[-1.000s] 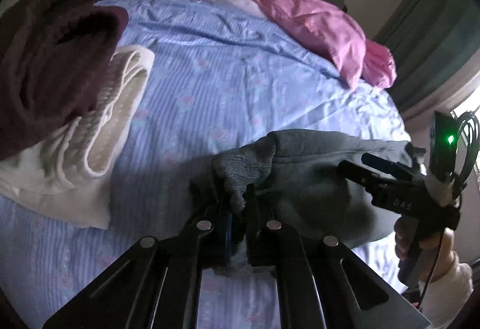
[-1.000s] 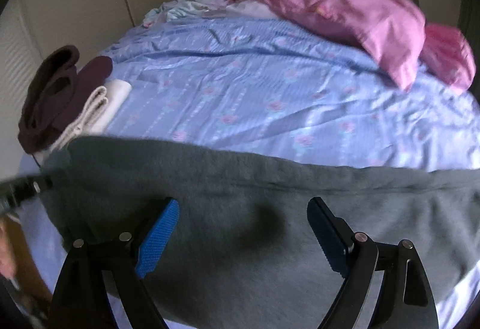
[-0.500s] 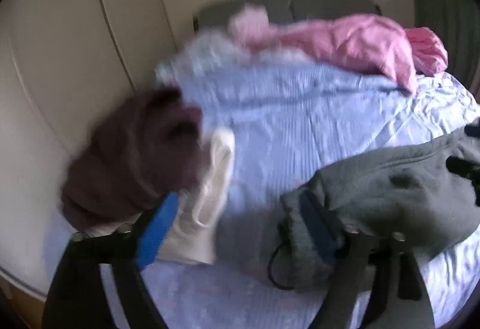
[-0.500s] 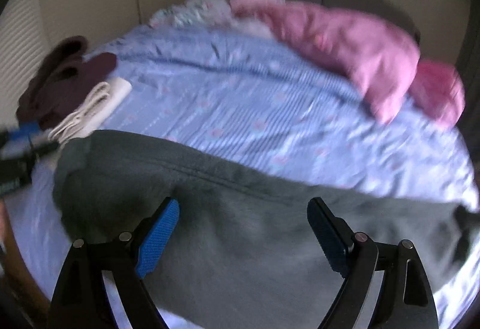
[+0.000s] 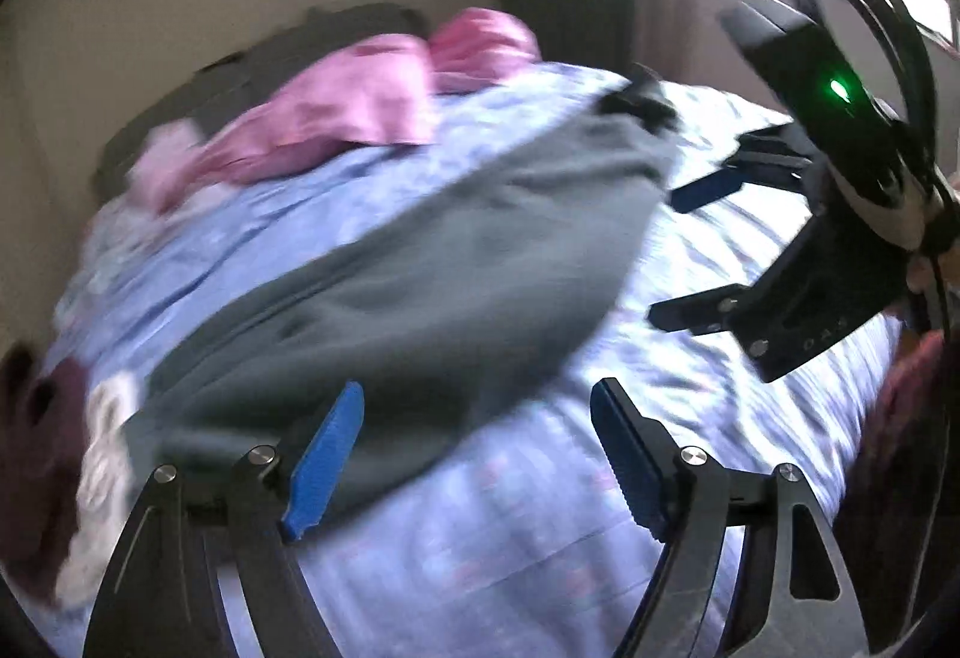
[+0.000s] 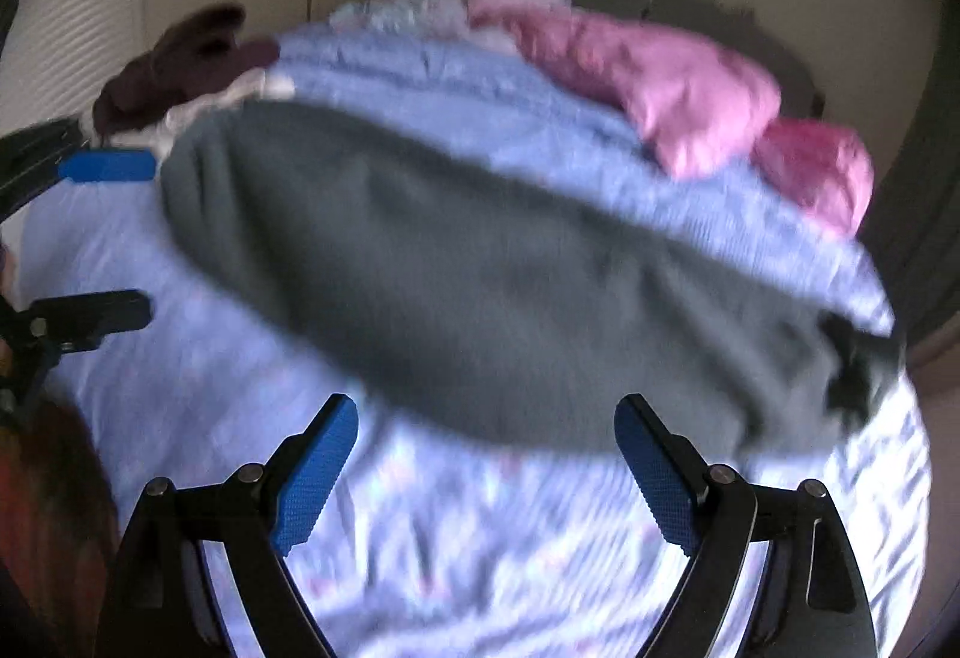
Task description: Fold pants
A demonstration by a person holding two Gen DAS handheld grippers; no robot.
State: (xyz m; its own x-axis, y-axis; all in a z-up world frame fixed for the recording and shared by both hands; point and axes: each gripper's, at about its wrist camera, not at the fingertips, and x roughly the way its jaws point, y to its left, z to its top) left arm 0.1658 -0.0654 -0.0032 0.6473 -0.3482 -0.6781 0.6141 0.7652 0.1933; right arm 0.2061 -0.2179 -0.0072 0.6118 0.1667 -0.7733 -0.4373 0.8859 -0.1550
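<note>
The grey pants (image 5: 420, 274) lie stretched out in a long band across the blue bedsheet (image 5: 510, 526); they also show in the right wrist view (image 6: 480, 286). My left gripper (image 5: 477, 454) is open and empty, just in front of the pants' near edge. My right gripper (image 6: 486, 472) is open and empty, also just short of the pants. Each gripper shows in the other's view, open: the right one (image 5: 678, 253) at the pants' right end, the left one (image 6: 126, 232) at their left end. Both views are blurred.
A pink quilt (image 6: 678, 88) lies bunched at the head of the bed. A dark maroon garment (image 6: 174, 64) and folded white cloth (image 5: 102, 466) sit at the bed's left side. A wall and curtain stand behind the bed.
My left gripper was shut on the pants' cuff, then opened and let go. Both grippers pulled back from the pants, which now lie flat on the sheet.
</note>
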